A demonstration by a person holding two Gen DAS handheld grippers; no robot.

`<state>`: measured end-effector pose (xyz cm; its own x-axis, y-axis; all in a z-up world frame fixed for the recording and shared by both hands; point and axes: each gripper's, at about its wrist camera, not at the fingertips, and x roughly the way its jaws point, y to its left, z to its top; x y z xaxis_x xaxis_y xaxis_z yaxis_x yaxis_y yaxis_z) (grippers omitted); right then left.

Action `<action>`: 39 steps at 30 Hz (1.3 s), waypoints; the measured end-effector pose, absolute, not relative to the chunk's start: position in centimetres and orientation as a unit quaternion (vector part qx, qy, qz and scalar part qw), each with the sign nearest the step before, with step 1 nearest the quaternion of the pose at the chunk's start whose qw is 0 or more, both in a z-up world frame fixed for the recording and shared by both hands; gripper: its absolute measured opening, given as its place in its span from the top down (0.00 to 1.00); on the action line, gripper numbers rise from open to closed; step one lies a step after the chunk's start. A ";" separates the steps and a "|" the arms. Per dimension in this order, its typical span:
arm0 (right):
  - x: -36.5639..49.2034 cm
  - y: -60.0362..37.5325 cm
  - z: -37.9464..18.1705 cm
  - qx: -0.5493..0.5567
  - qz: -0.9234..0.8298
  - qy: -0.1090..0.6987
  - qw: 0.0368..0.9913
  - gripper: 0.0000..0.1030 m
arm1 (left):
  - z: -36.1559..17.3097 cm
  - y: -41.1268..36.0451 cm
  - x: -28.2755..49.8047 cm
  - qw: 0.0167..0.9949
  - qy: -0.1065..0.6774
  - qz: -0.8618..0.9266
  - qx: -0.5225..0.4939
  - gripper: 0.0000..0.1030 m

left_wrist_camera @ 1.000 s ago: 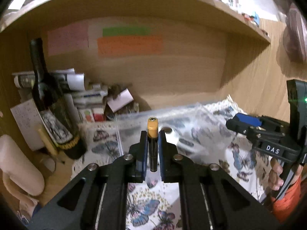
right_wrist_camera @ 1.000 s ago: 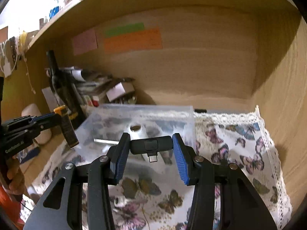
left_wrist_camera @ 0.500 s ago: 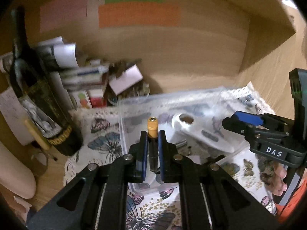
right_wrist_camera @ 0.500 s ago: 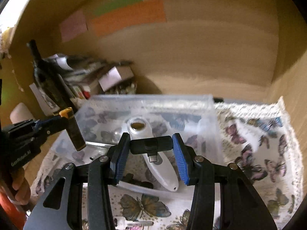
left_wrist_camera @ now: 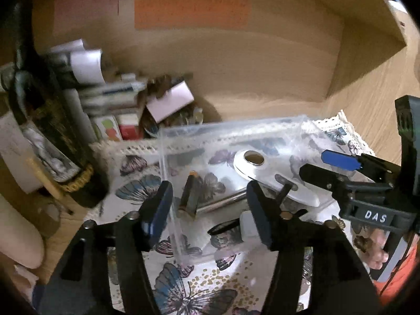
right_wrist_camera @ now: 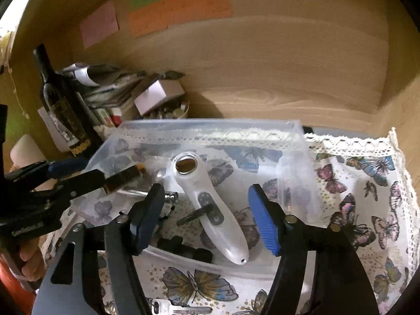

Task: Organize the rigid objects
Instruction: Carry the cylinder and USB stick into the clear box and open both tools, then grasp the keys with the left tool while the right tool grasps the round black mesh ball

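Note:
A clear plastic box (left_wrist_camera: 236,128) (right_wrist_camera: 210,126) stands on the butterfly cloth. My left gripper (left_wrist_camera: 210,210) is open over its near left corner. The dark tube with an orange cap (left_wrist_camera: 189,197) (right_wrist_camera: 123,178) lies inside the box, free of the fingers. My right gripper (right_wrist_camera: 207,218) is open above the box. The small black adapter (right_wrist_camera: 183,249) lies in the box by its near wall. A white handheld device (right_wrist_camera: 210,204) (left_wrist_camera: 273,183) and a metal rod (left_wrist_camera: 223,203) also lie inside.
A dark wine bottle (right_wrist_camera: 63,110) (left_wrist_camera: 44,131) stands at the left beside a pile of papers and small boxes (right_wrist_camera: 126,94). A key (right_wrist_camera: 170,308) lies on the cloth in front of the box. Wooden walls close the back and right.
Both grippers have opened. The left one has let go of the orange-capped tube and the right one of the black adapter; both now lie in the clear box.

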<state>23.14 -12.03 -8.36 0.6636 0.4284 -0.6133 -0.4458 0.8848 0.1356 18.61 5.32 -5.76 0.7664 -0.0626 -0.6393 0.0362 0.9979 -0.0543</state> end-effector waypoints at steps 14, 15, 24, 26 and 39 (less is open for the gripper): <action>17.6 -15.4 -7.5 -0.031 0.219 0.304 0.927 0.27 | -7.1 1.9 13.8 0.929 0.361 -0.079 0.006 0.11; 17.4 -15.7 -7.8 -0.032 0.218 0.308 0.925 0.27 | -7.8 1.6 13.7 0.925 0.370 -0.083 0.009 0.11; 15.3 -17.6 -10.9 -0.033 0.211 0.345 0.914 0.27 | -13.6 -1.8 13.2 0.875 0.462 -0.139 0.037 0.32; 15.0 -18.1 -11.4 -0.028 0.208 0.350 0.913 0.27 | -13.9 -2.4 13.3 0.873 0.464 -0.143 0.042 0.33; 13.2 -19.3 -12.0 -0.026 0.201 0.352 0.914 0.27 | -13.9 -5.9 14.5 0.861 0.464 -0.188 0.089 0.37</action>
